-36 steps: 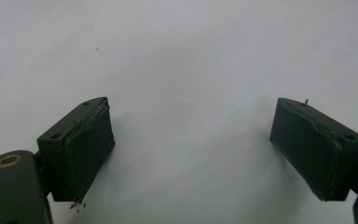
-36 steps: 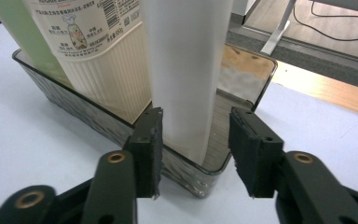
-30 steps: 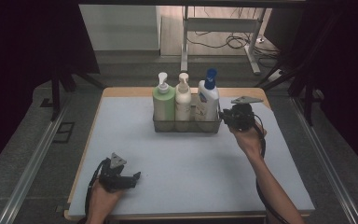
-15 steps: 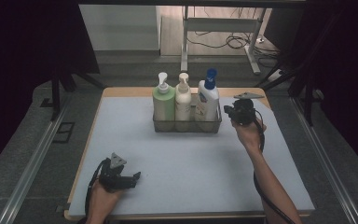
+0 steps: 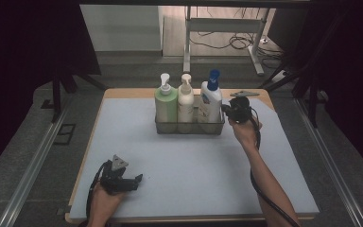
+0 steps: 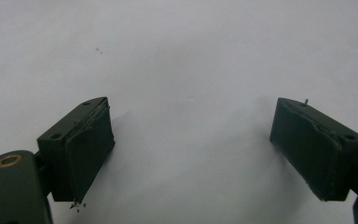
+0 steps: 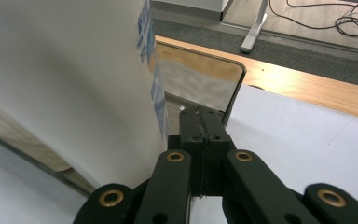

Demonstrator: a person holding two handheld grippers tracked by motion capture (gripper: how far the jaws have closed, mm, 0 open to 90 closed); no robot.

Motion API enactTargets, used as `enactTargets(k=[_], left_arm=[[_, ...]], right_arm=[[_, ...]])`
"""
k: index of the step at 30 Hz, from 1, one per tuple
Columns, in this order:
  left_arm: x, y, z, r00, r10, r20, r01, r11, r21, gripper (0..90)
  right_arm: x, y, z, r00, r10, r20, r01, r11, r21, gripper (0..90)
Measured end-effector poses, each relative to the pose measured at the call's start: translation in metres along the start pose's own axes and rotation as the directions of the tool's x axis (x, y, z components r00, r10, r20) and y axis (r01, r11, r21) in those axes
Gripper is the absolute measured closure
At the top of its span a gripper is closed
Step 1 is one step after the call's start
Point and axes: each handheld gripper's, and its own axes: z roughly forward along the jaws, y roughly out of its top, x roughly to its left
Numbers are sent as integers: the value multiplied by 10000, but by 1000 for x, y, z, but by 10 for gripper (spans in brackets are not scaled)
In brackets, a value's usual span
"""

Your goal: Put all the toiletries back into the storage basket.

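A wire basket point(image 5: 189, 127) stands at the back middle of the pale blue mat and holds three pump bottles: a green bottle point(image 5: 165, 101), a cream bottle point(image 5: 185, 101) and a white bottle with a blue cap point(image 5: 210, 101). My right gripper point(image 5: 224, 109) is at the basket's right end. In the right gripper view its jaws point(image 7: 200, 116) are pressed together, right beside the white bottle point(image 7: 65, 84) and at the basket's rim point(image 7: 235, 88). I cannot tell whether wire is pinched between them. My left gripper point(image 5: 137, 178) rests open near the front left, with bare mat between its pads point(image 6: 191, 149).
The wooden table edge point(image 7: 307, 84) runs just behind the basket. Dark floor, a desk frame point(image 5: 227, 28) and cables lie beyond. Metal rails point(image 5: 33, 165) flank the table on both sides.
My right hand has shifted a little toward the basket's right end. The left hand and the bottles have stayed put.
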Motion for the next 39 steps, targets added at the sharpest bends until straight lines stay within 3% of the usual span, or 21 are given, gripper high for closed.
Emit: enactTargets(k=[13,23,39], left_arm=[[0,0,0,10000,-4,5,4,10000,-2,127],[0,0,0,10000,0,3,0,10000,2,127],[0,0,0,10000,-1,4,1,10000,6,127]], right_arm=[[6,-3,21,9998,121,-128,-116,9994,340,893],[6,-7,22,9995,280,-143,-274,9988,408,893],[18,-9,28,9993,94,-373,-76,9989,473,893]])
